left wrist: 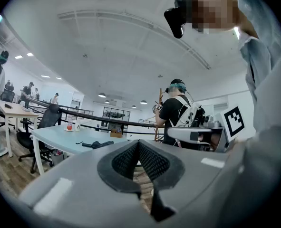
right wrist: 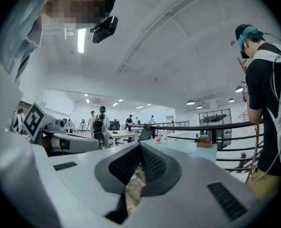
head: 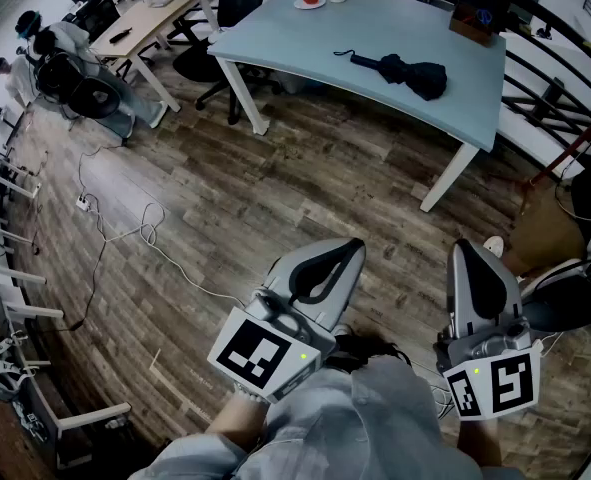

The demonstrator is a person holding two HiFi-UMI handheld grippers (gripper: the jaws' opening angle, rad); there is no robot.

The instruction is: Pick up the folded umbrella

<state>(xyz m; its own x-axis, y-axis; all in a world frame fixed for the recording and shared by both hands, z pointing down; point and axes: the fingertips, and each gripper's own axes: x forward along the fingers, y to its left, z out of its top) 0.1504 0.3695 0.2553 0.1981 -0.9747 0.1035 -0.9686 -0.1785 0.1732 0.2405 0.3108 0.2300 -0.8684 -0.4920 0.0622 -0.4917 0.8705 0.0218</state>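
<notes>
Wood-plank flooring fills the room below a pale blue surface on white legs. On that surface lies the folded umbrella, black, its slim handle end pointing left and its bunched canopy to the right, well apart from both tools. A brown box stands at the surface's far edge. The left hand-held gripper hangs low over the floor close to the person, its jaws pressed together with nothing between them. The right hand-held gripper is beside it, its jaws likewise closed and empty. A white cable trails across the floor at left.
</notes>
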